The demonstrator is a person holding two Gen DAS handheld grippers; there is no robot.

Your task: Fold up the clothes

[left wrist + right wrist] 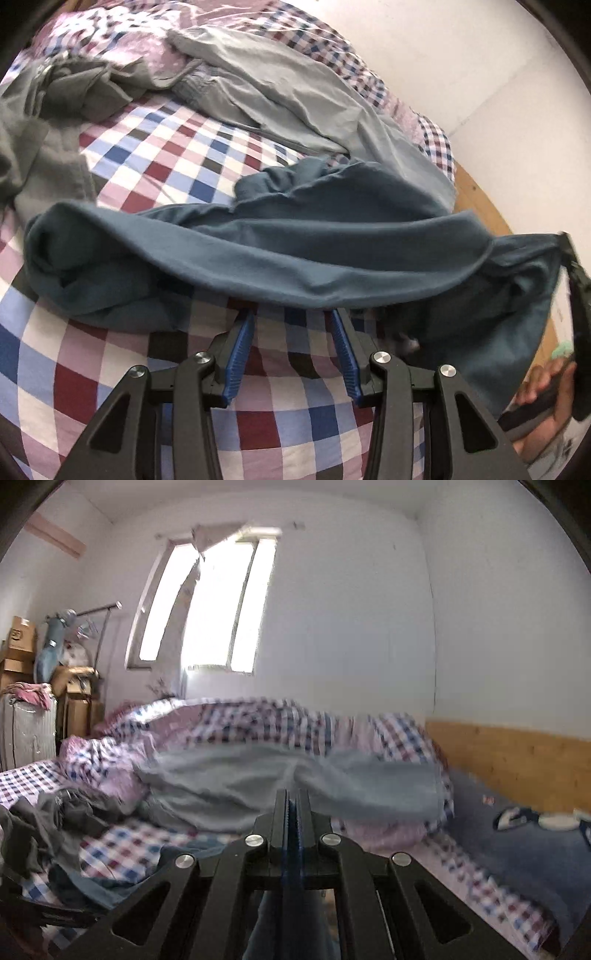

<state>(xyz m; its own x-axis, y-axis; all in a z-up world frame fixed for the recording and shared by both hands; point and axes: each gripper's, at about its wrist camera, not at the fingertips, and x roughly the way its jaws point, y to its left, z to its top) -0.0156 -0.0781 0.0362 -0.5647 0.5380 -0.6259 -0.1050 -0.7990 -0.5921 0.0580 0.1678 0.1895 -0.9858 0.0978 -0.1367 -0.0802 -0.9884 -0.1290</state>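
1. The blue garment lies bunched across the near part of the bed, its long axis running side to side, from a rolled left end toward the bed's right edge, where one corner is lifted off the cover.

2. The right gripper has its fingers pressed together with blue cloth pinched between them; in its own view the fabric hangs down below the jaws. In the left wrist view the same gripper shows at the far right, the cloth drawn up to it.

3. The left gripper is wide open and holds nothing. Its blue pads point straight at the garment's near hem, the tips just at or slightly under the sagging edge; whether they touch it cannot be told.

4. The deciding relation: the hem lies straight ahead of the open left fingers, crosswise to them, so a short push forward and a close would likely catch the edge. The free left end of the garment is off to that gripper's left.

5. A grey pair of trousers and a darker grey garment lie farther back on the bed, well apart from both grippers.

6. My guess is that the garment is being lifted to spread it; folding itself looks not yet begun.
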